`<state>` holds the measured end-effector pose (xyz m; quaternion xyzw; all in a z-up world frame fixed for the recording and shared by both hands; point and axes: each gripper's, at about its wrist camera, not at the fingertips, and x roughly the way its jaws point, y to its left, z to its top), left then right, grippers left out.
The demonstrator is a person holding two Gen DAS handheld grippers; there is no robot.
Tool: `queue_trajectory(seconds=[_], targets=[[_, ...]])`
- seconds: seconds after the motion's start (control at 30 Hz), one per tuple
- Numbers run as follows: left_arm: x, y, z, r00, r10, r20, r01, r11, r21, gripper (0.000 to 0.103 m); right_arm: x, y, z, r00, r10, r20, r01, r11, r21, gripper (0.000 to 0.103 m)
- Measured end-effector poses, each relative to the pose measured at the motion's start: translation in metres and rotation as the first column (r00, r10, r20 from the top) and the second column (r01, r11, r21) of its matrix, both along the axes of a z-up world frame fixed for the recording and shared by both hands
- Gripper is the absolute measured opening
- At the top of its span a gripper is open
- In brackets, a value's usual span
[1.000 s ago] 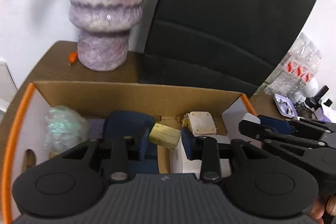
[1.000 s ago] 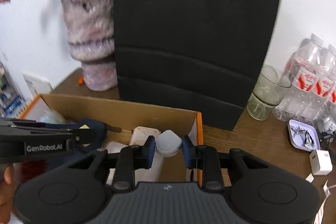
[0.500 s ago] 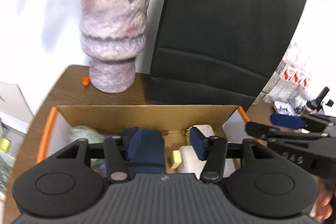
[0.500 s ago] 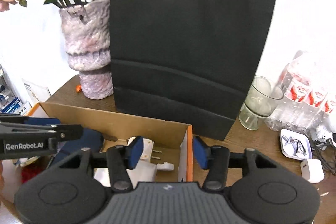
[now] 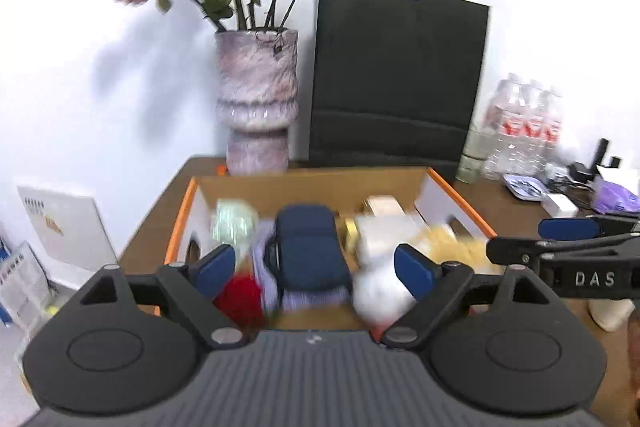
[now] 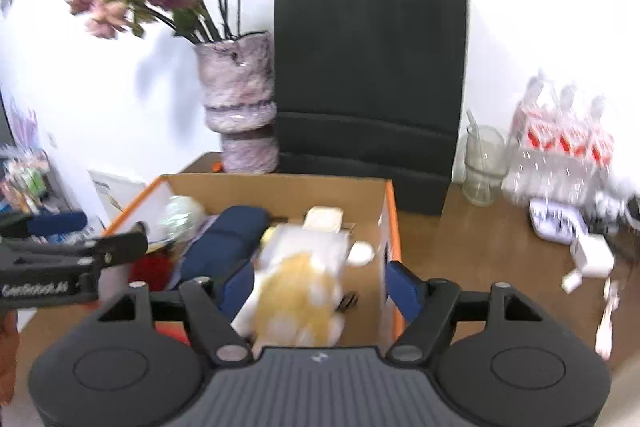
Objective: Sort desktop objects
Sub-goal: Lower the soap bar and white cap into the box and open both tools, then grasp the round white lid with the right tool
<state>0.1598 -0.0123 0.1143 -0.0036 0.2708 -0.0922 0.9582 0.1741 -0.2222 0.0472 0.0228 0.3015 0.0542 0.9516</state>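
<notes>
An open cardboard box [image 5: 320, 187] with orange edges stands on the brown desk and also shows in the right wrist view [image 6: 280, 187]. It holds a dark blue case [image 5: 308, 251], a red fuzzy item [image 5: 240, 291], a green-white bundle [image 5: 232, 223], a beige plug block [image 5: 380, 205] and a white and yellow plush [image 6: 300, 279]. My left gripper [image 5: 316, 267] is open and empty, above the box's near side. My right gripper [image 6: 320, 283] is open and empty, above the box's right part.
A purple vase [image 5: 258, 107] with dried roses and a black paper bag [image 5: 396, 79] stand behind the box. A glass jar [image 6: 480, 167], packed water bottles [image 6: 560, 147], a small tray [image 6: 556, 223] and a white charger [image 6: 592, 255] are on the right.
Both grippers have pulled back and up from the box and opened wider. The right gripper let go of the small white item, which now lies in the box.
</notes>
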Motion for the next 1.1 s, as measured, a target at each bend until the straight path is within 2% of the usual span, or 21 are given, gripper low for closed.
queue_trajectory(seconds=[0.13,0.2,0.4,0.6,0.73,1.1], targets=[[-0.061,0.003,-0.030,1.000,0.004,0.000,-0.004,1.000,0.004,0.089,-0.064,0.015,-0.026,0.998,-0.012,0.056,0.011,1.000,0.014,0.077],[-0.086,0.004,-0.043,1.000,0.006,0.005,-0.007,1.000,0.024,0.089,-0.087,0.023,-0.041,0.999,-0.001,0.054,0.000,1.000,0.015,0.077],[-0.132,0.013,-0.076,0.998,0.021,-0.058,-0.018,0.999,0.044,0.090,-0.136,0.038,-0.077,1.000,0.026,0.002,-0.026,0.999,-0.022,0.081],[-0.155,0.026,-0.092,0.994,0.039,-0.102,-0.037,0.999,0.018,0.093,-0.170,0.038,-0.100,0.999,0.031,-0.009,-0.031,0.999,0.030,0.088],[-0.165,0.024,-0.101,0.991,0.035,-0.126,-0.032,0.999,0.027,0.094,-0.182,0.038,-0.105,1.000,0.023,-0.014,-0.023,1.000,0.010,0.091],[-0.176,0.018,-0.109,0.990,0.011,-0.138,-0.002,0.998,0.065,0.097,-0.202,0.042,-0.112,0.998,0.043,-0.038,-0.042,0.999,0.013,0.092]])
